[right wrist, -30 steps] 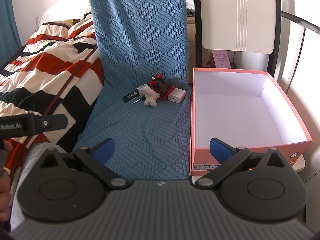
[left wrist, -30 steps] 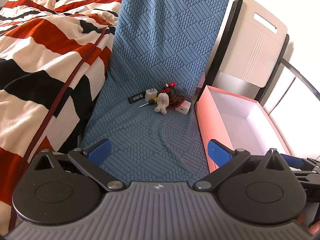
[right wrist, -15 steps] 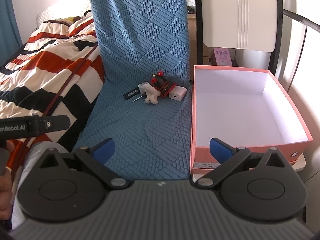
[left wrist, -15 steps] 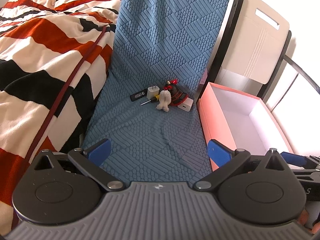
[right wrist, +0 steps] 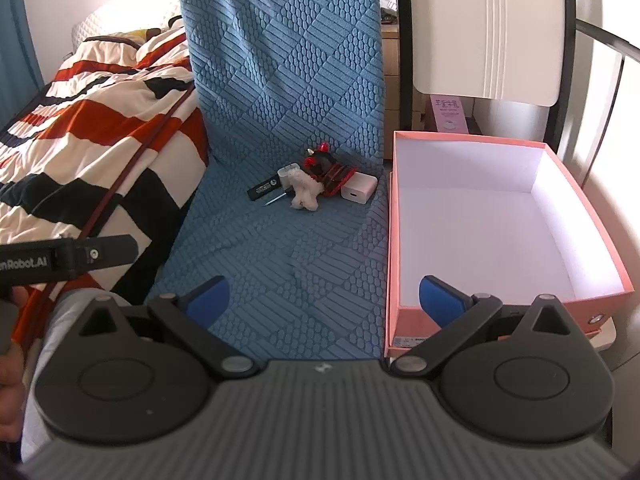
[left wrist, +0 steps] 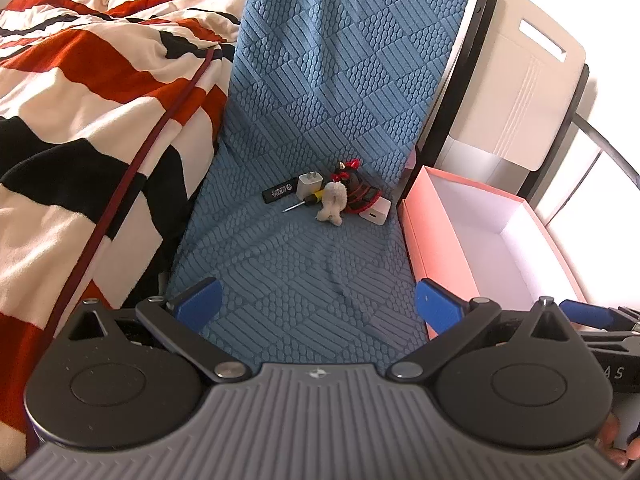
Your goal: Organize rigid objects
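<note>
Both the left gripper (left wrist: pixel 318 306) and the right gripper (right wrist: pixel 326 298) hover with jaws wide, holding nothing. The small clutter, including a white charger (right wrist: pixel 359 191) and a black stick (right wrist: pixel 263 189), lies far back on the blue-covered seat (right wrist: pixel 280 260), left of the pink box (right wrist: pixel 472 216).

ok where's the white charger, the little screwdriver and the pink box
white charger (right wrist: pixel 359 191), right wrist view, on its front face with the port
screwdriver (left wrist: pixel 311 199), left wrist view, on its yellow handle
pink box (right wrist: pixel 391 240), right wrist view, on its left wall

Blue quilted mat (left wrist: pixel 320 272), pink box (right wrist: pixel 400 240), striped blanket (left wrist: pixel 80 100)
</note>
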`<move>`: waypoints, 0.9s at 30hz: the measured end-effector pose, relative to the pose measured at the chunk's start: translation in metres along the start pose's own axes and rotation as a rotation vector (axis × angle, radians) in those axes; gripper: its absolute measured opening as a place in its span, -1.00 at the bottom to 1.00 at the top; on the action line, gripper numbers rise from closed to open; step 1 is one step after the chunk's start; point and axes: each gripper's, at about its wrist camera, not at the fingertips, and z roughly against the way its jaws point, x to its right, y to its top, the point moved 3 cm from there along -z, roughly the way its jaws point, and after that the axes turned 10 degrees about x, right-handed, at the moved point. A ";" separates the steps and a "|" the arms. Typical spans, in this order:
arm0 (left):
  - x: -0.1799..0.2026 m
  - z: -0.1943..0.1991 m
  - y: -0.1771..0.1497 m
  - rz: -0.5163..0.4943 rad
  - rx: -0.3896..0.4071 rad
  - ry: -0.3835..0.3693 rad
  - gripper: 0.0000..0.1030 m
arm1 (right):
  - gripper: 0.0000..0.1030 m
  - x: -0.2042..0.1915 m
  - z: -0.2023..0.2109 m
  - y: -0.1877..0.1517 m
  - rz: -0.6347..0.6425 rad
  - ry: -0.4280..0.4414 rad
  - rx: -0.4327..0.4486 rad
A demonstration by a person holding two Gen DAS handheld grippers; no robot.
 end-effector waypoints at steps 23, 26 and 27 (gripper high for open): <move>-0.019 -0.079 0.010 0.003 -0.020 -0.034 1.00 | 1.00 0.021 -0.054 0.025 0.001 -0.015 0.007; -0.022 -0.096 0.009 0.025 -0.029 -0.055 1.00 | 1.00 0.021 -0.067 0.031 0.011 0.000 0.017; -0.023 -0.101 0.009 0.027 -0.028 -0.058 1.00 | 1.00 0.021 -0.071 0.032 0.018 0.005 0.018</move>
